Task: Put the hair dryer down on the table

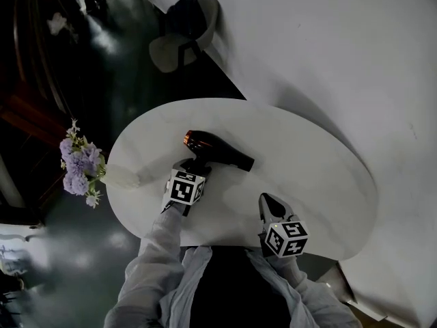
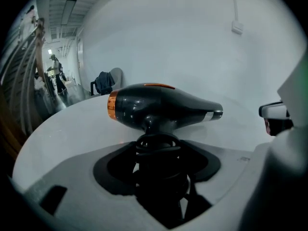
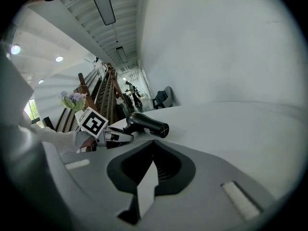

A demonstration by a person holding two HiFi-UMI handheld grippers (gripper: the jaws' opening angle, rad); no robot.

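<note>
You're clamping the hair dryer (image 1: 217, 150) in the left gripper (image 1: 194, 167) just above the table (image 1: 321, 176); settling and releasing likely come next. The right gripper (image 1: 268, 199) is idling closed.

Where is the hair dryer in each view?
Head view: hair dryer mid-table, just above the left gripper.
Left gripper view: hair dryer dead centre, handle between the jaws.
Right gripper view: hair dryer left of centre, beyond the jaws.
Shared landmark: the white oval table.
</note>
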